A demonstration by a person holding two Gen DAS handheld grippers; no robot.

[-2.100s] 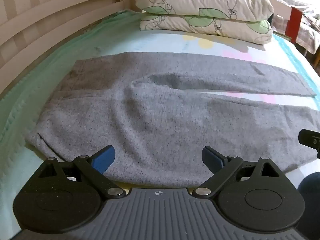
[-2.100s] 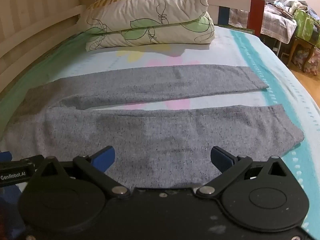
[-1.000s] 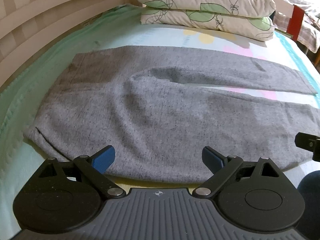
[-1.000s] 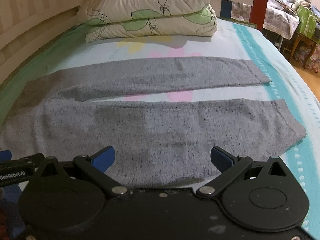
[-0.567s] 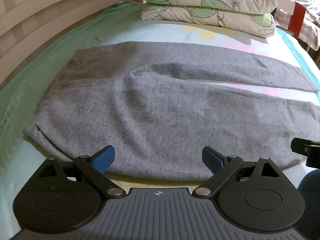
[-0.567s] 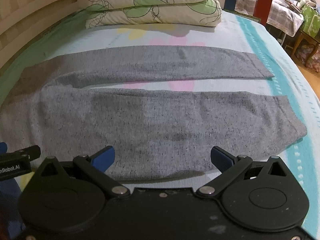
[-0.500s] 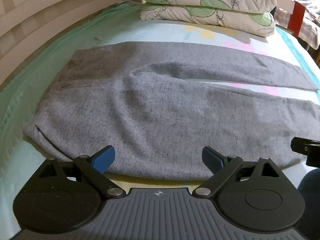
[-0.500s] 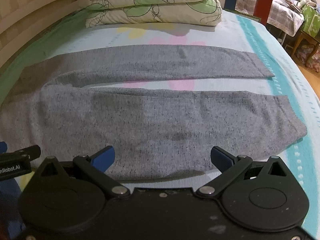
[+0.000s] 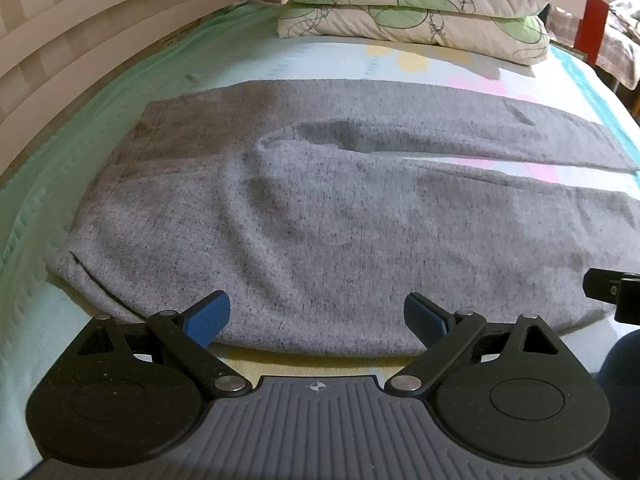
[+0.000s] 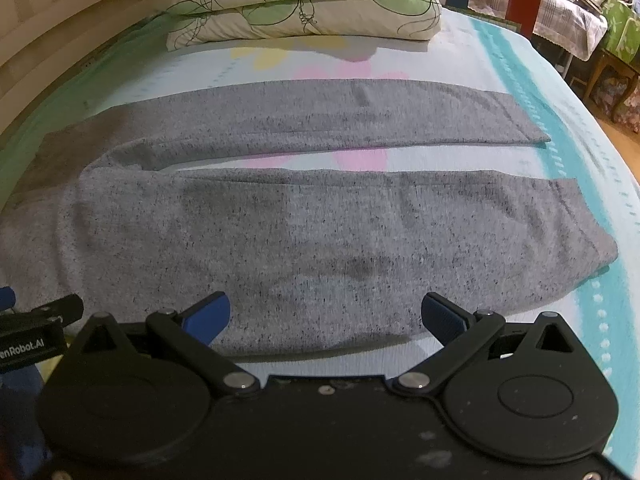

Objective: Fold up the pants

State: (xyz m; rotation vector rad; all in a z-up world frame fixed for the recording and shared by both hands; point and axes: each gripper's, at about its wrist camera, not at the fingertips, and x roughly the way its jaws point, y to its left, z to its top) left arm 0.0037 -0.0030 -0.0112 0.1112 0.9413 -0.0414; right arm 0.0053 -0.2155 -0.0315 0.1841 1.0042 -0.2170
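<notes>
Grey speckled pants (image 9: 320, 216) lie flat on the bed, waistband to the left, both legs running right with a narrow gap between them. In the right wrist view the pants (image 10: 304, 240) show both leg cuffs at the right. My left gripper (image 9: 318, 316) hovers open at the near edge of the hip area, nothing between its blue pads. Over the near edge of the nearer leg my right gripper (image 10: 326, 314) is open too and holds nothing. Each gripper's edge shows in the other's view.
Two stacked leaf-print pillows (image 9: 408, 4) lie at the head of the bed, beyond the pants. A wooden slatted rail (image 9: 80, 40) runs along the left side. The patterned sheet (image 10: 592, 184) extends right to the bed edge, with furniture (image 10: 616, 52) past it.
Both grippers have tilted down and eased closer to the near edge of the pants. The pants have not moved, and both grippers stay open.
</notes>
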